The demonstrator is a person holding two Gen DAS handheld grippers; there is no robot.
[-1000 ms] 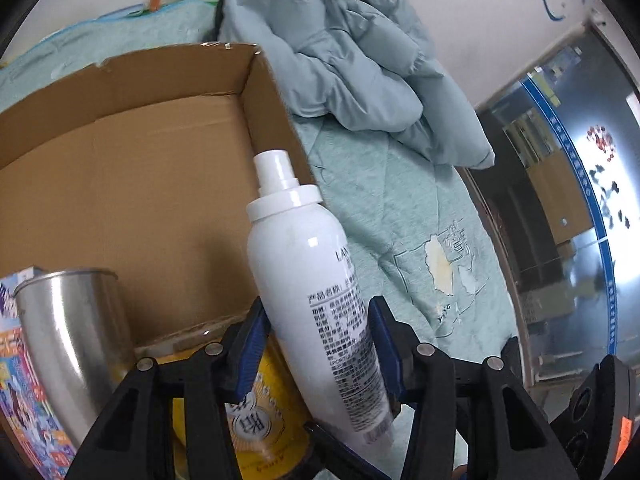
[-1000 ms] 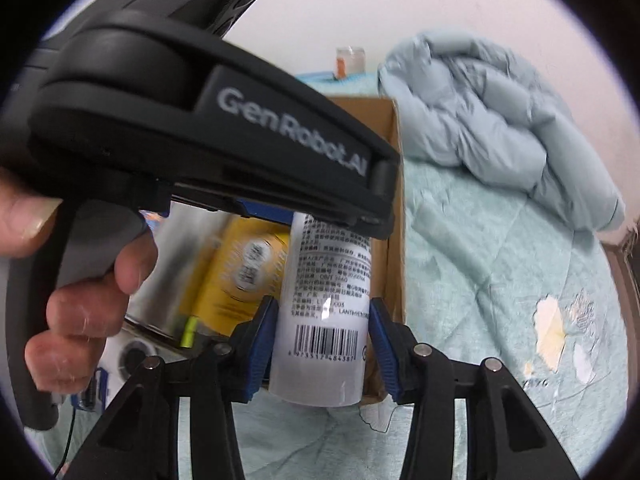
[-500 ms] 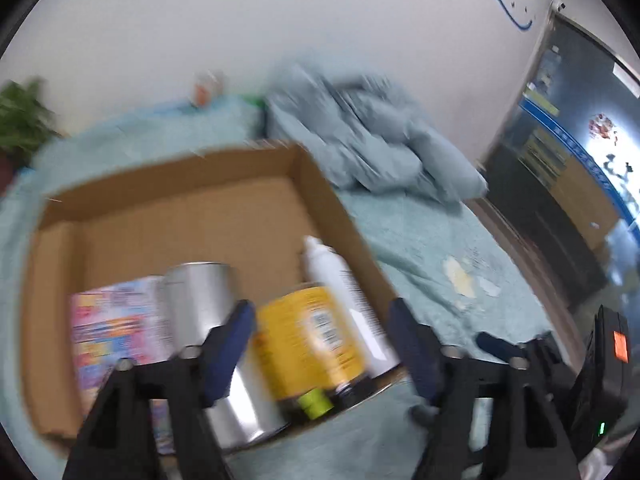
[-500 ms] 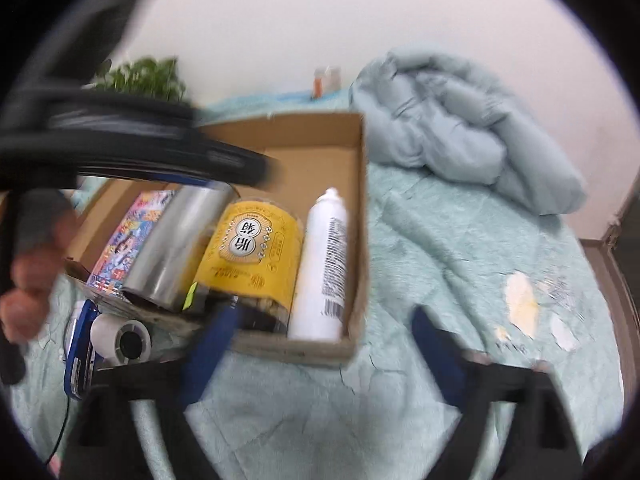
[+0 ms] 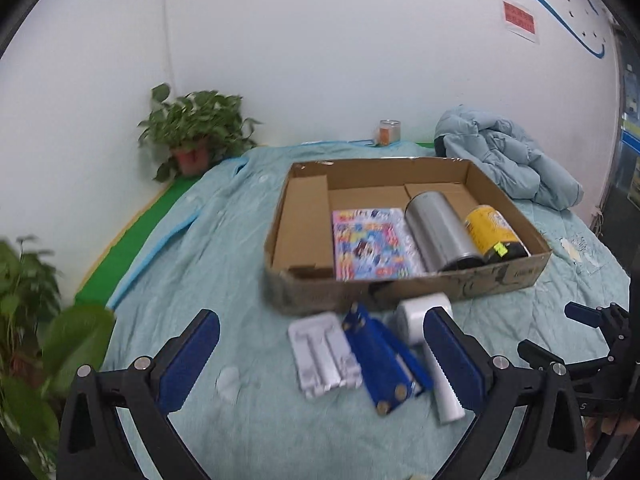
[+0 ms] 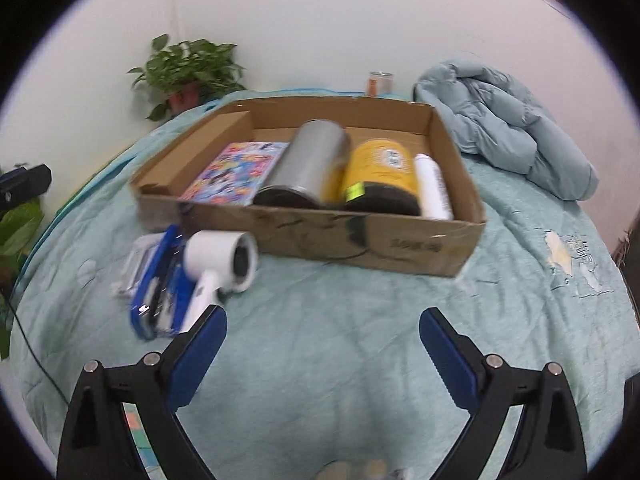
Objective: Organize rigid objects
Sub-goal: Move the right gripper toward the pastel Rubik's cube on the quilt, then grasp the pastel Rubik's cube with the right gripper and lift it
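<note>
We see the cardboard box point(image 5: 404, 280) from both wrist cameras, each looking forward and down across the bed point(image 5: 224, 264). The left view stands farther left and back; the right sits nearer the box point(image 6: 320, 236).

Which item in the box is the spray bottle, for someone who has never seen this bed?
Find the cardboard box on the teal bedspread. Four things lie along its near wall; the white spray bottle is the last on the right, against the side wall beside the yellow can. It is the only slim, all-white one.
</note>
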